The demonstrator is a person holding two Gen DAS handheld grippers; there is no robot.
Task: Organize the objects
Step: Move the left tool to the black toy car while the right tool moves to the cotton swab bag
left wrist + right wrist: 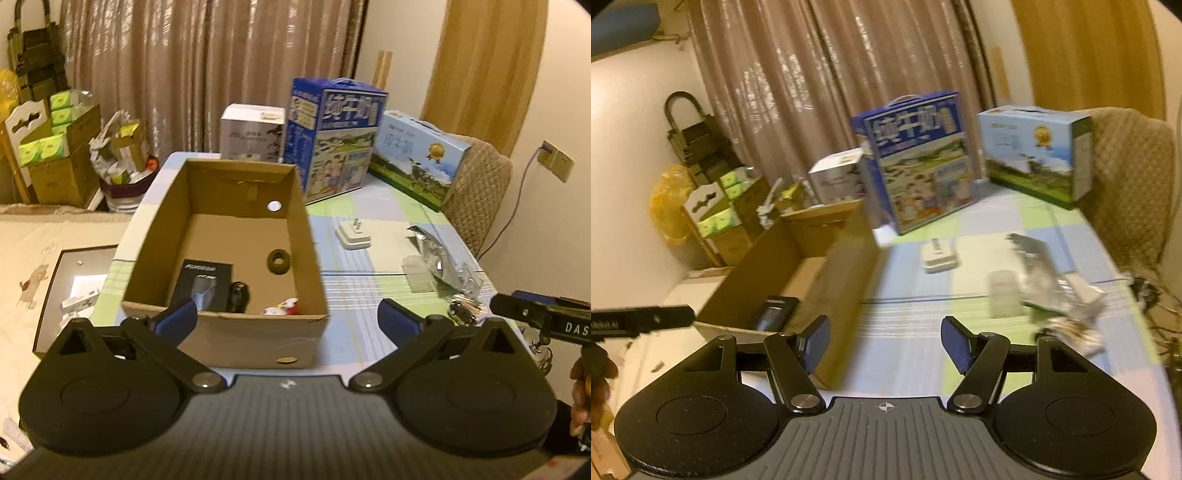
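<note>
Hovering above the table, left gripper (pixel 288 317) stood wide open and empty, near the cardboard box (pixel 312 236) holding a black package (pixel 207 282) and dark ring (pixel 277 261). Right gripper (pixel 885 341) also gaped empty; white adapter (pixel 940 256) and foil bag (pixel 1039 266) lay beyond.

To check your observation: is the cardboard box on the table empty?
No, the cardboard box already holds a black packet, a dark ring and other small items.
</note>
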